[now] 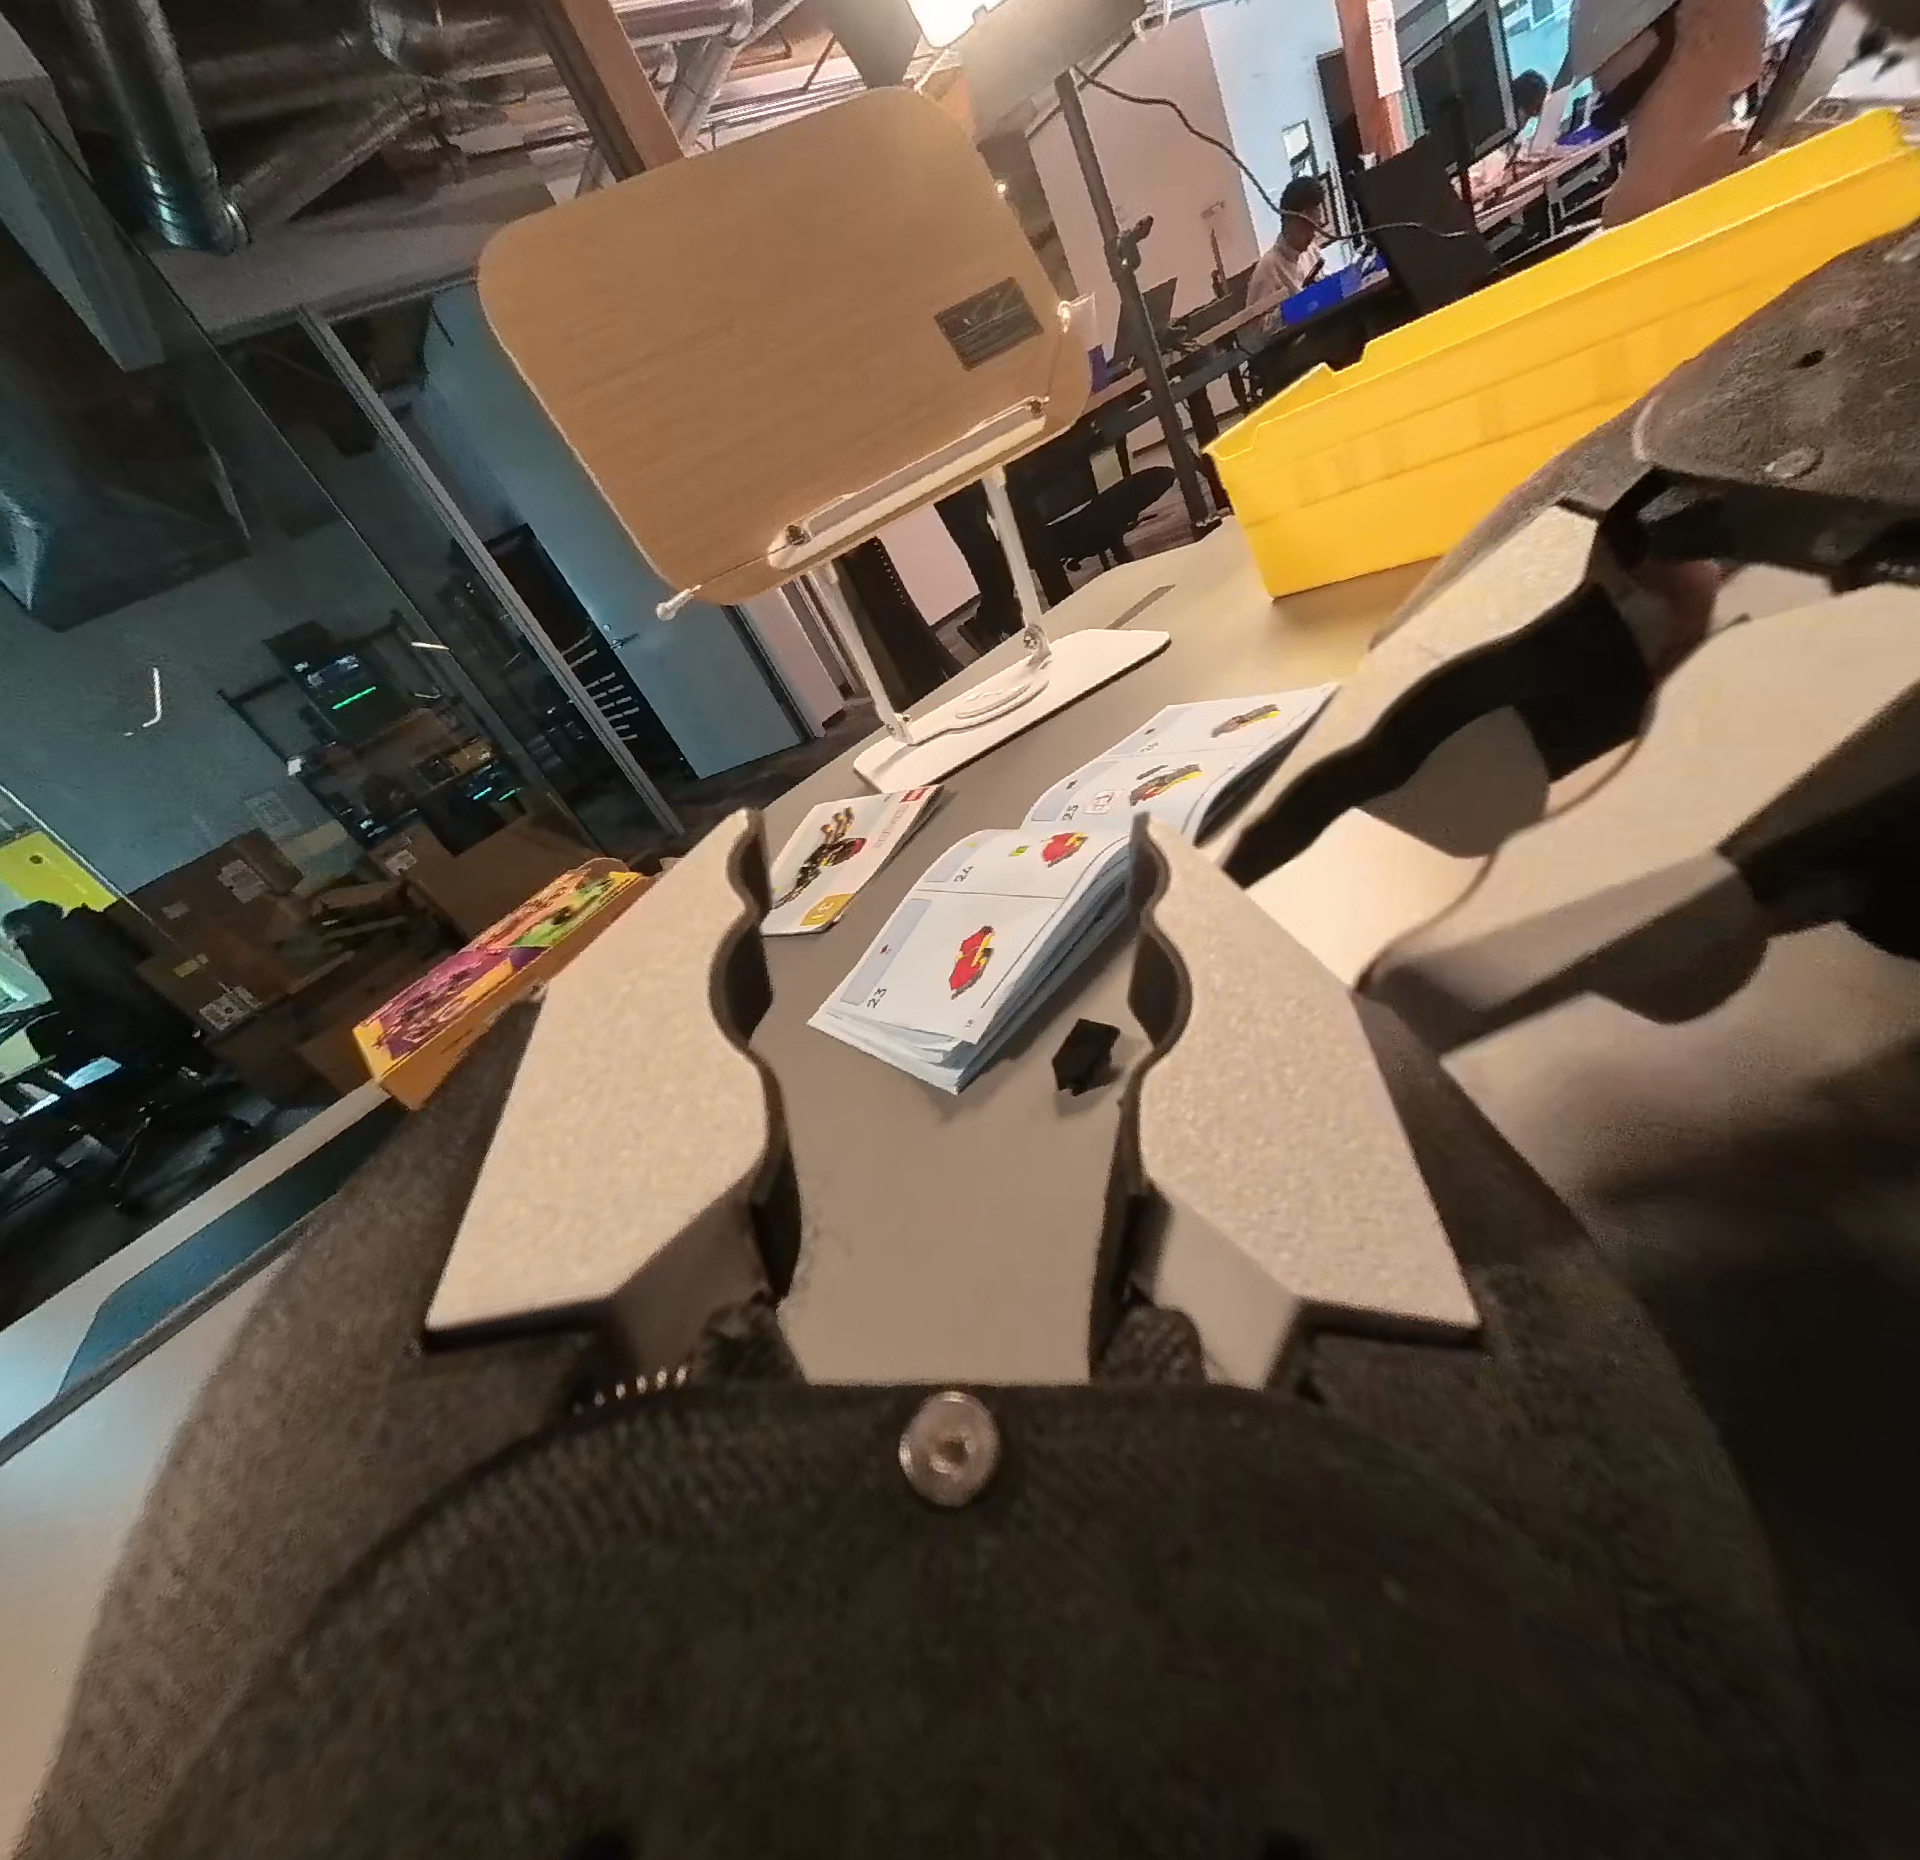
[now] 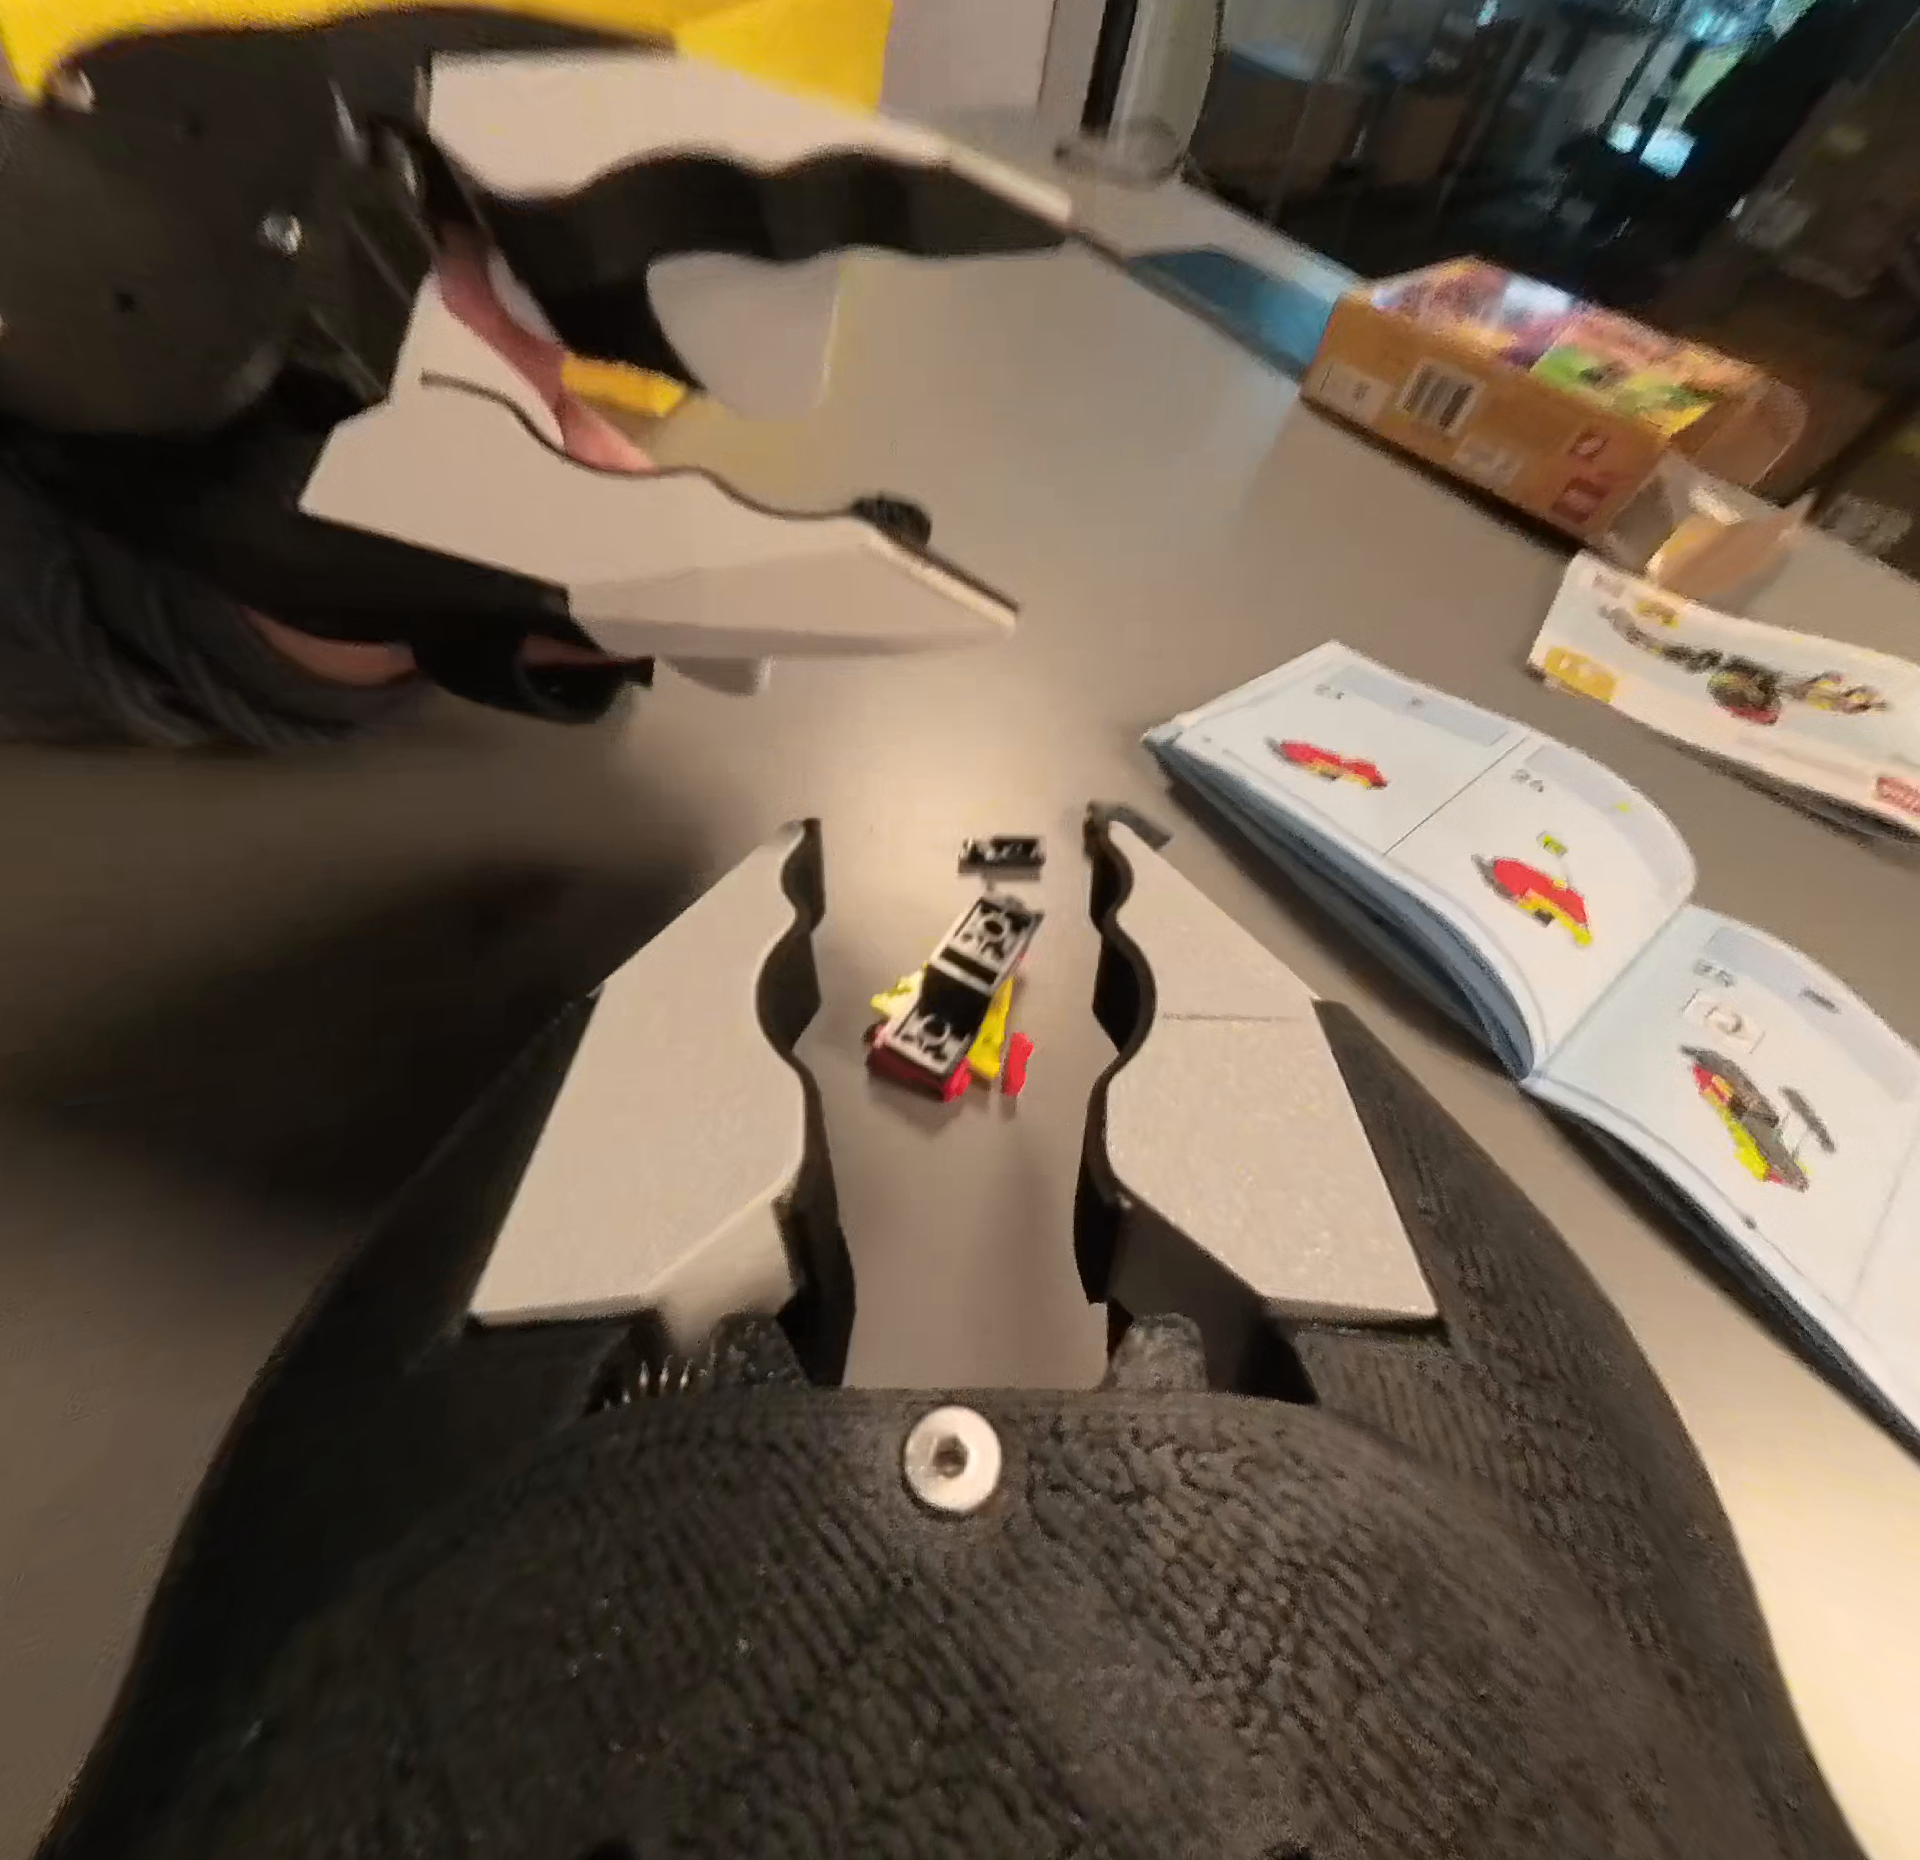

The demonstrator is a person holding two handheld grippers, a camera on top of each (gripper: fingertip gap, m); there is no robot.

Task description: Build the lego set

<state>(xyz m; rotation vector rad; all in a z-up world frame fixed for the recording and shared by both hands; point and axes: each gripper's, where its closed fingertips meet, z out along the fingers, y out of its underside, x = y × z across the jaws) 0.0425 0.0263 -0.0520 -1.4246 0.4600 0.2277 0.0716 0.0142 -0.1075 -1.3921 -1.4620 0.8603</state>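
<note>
- The grey table (image 2: 1039,480) is seen in both views, filling the middle of each frame.
- A yellow bin (image 1: 1538,397) is shown in full only in the left wrist view, at the upper right; in the right wrist view only a yellow corner is seen along the top edge.
- A wooden board on a white stand (image 1: 779,335) is seen only in the left wrist view, upper centre.
- The colourful set box (image 2: 1527,397) is seen at the upper right of the right wrist view and at the left edge of the left wrist view.
- The open instruction booklet (image 2: 1538,896) lies flat at the right of the right wrist view; in the left wrist view it is seen just beyond the fingertips, with a second, closed booklet (image 1: 842,854) to its left.
- The left gripper (image 1: 940,844) is held with its jaws apart and nothing between them.
- The right gripper (image 2: 951,834) is likewise spread wide and empty; it is seen from the side at the right of the left wrist view.
- The partly built model (image 2: 956,1010), black on top with red and yellow pieces, is seen only in the right wrist view, lying on the table in the gap between the jaws, touching neither.
- A small black piece (image 2: 1003,854) lies just beyond it.
- Another small black piece (image 1: 1086,1052) is seen in the left wrist view, beside the booklet's corner.
</note>
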